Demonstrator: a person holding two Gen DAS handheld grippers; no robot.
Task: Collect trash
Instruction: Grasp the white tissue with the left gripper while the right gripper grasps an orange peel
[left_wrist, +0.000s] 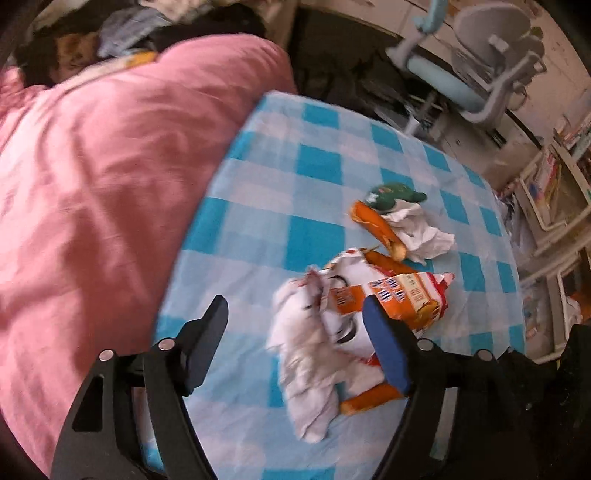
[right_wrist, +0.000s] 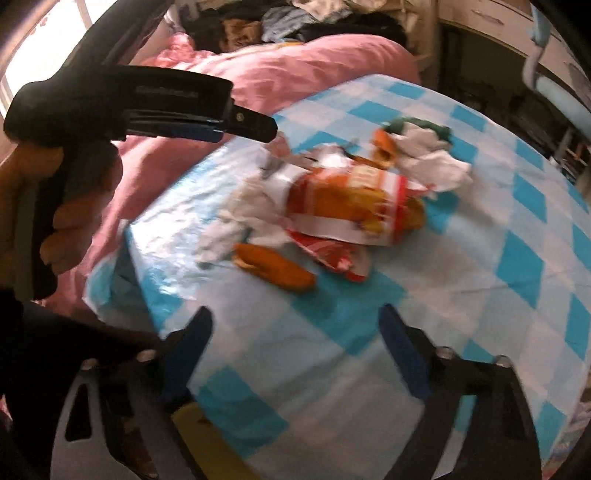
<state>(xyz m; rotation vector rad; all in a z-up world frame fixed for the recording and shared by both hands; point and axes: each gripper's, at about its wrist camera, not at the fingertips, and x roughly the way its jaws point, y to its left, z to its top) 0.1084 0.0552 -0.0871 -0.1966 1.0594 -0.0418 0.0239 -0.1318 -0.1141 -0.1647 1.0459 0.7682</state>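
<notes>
Trash lies in a heap on a blue-and-white checked sheet (left_wrist: 317, 166). An orange-and-white snack bag (left_wrist: 402, 295) lies in the middle, with crumpled white tissue (left_wrist: 310, 354) on its near left. Behind it are an orange wrapper (left_wrist: 376, 225), more white tissue (left_wrist: 421, 232) and a green wrapper (left_wrist: 391, 195). My left gripper (left_wrist: 295, 325) is open and empty, just above the near tissue. My right gripper (right_wrist: 295, 332) is open and empty, short of the heap. In the right wrist view the snack bag (right_wrist: 354, 195) and an orange wrapper (right_wrist: 277, 266) show, with the left gripper (right_wrist: 243, 125) above them.
A pink quilt (left_wrist: 110, 166) covers the bed to the left of the sheet. Clothes (left_wrist: 140, 26) are piled at the far end. A grey-and-blue chair (left_wrist: 476, 59) and shelves (left_wrist: 554, 177) stand on the right, beyond the bed edge.
</notes>
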